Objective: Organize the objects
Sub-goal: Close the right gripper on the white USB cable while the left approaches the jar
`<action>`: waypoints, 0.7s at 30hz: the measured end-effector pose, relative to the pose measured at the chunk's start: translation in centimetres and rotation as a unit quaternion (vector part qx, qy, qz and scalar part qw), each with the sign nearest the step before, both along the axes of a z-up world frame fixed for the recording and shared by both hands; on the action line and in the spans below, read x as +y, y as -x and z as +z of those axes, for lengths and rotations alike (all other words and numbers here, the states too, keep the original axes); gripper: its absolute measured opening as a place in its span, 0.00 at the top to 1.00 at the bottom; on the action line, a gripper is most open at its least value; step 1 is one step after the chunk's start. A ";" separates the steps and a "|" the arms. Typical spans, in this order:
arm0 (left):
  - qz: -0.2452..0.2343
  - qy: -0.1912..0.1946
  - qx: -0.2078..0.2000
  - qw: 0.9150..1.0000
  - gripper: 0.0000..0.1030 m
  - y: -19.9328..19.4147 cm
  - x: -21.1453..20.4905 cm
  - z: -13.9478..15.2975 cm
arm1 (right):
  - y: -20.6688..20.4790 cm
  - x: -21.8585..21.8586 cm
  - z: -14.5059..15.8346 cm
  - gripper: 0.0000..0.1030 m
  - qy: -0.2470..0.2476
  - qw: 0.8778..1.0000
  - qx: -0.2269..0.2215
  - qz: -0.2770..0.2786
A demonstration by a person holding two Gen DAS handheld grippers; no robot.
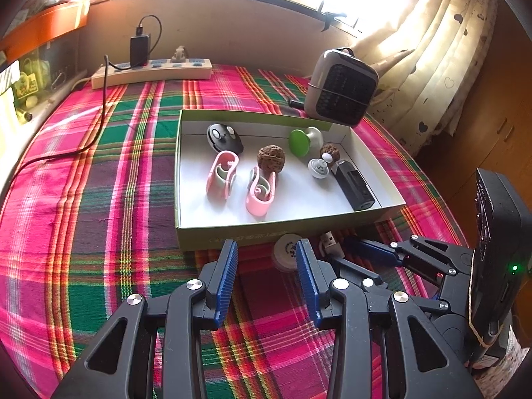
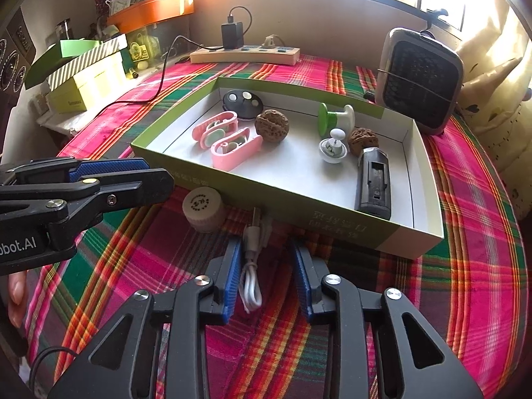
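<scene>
shelf boxes (image 2: 83, 76) only right view

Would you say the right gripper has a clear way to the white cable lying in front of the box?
Probably yes: the white cable already lies between the right gripper's open jaws on the cloth, with nothing over it; the box stands just beyond.

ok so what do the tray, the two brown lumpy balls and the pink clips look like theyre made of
Tray: looks like thin cardboard, matte white inside, green printed outside, with folded corners.
Brown balls: probably walnut shells, dull and deeply wrinkled; carved wood is possible.
Pink clips: seemingly moulded plastic, smooth, slightly glossy, with grey-green inserts.
</scene>
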State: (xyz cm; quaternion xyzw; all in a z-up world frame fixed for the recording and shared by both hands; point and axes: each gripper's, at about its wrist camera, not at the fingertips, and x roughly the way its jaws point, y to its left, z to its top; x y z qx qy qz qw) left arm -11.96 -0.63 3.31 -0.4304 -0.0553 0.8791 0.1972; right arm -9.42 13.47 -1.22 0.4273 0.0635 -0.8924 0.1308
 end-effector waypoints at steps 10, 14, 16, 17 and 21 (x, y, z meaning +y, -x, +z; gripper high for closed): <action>-0.010 0.003 -0.005 1.000 0.64 0.1 0.8 -0.2 | -0.1 0.4 0.0 0.84 0.001 1.000 0.002 0.003; -0.016 0.006 -0.007 1.000 0.63 0.1 1.2 -0.3 | -0.2 0.6 0.0 0.85 0.003 1.000 0.001 0.005; -0.018 0.007 -0.008 1.000 0.62 0.2 1.4 -0.4 | -0.2 0.6 0.0 0.85 0.003 1.000 0.001 0.006; -0.020 0.009 -0.009 1.000 0.62 0.2 1.6 -0.5 | -0.3 0.6 0.0 0.85 0.002 1.000 0.002 0.006; -0.025 0.015 -0.010 1.000 0.62 0.3 2.2 -0.7 | -0.5 1.0 0.0 0.85 0.002 1.000 0.001 0.003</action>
